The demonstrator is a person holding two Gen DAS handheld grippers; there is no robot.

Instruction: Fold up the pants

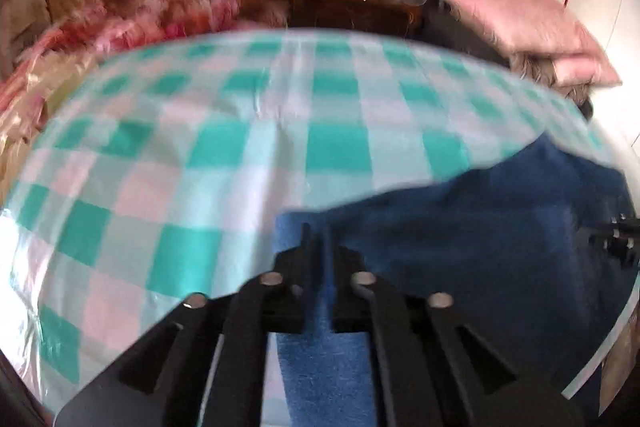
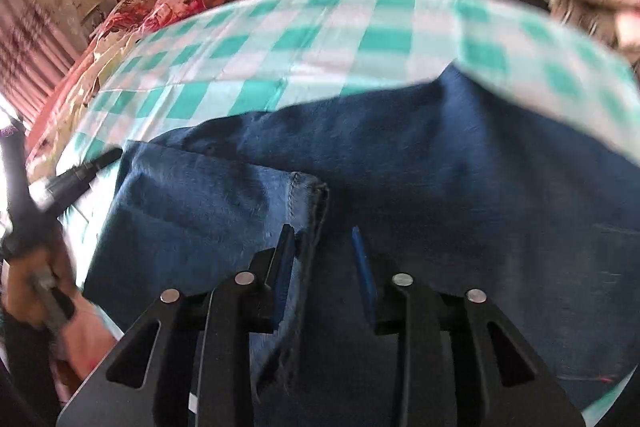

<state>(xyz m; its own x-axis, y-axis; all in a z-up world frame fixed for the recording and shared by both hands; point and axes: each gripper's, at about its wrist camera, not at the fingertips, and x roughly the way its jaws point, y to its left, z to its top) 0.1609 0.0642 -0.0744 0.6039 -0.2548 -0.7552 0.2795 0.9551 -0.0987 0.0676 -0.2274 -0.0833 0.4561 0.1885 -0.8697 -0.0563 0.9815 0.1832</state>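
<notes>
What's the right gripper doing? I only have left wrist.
Observer: The right gripper hovers over the jeans with its jaws apart.
Operator: Any edge near it?
Observer: Yes, a stitched hem runs down between the fingers, close to the one on the picture's left. It is not clamped.
Operator: Where's my left gripper from there?
Observer: The left gripper is blurred. Its tip sits at the jeans' left edge in that view, over the checked cloth.
</notes>
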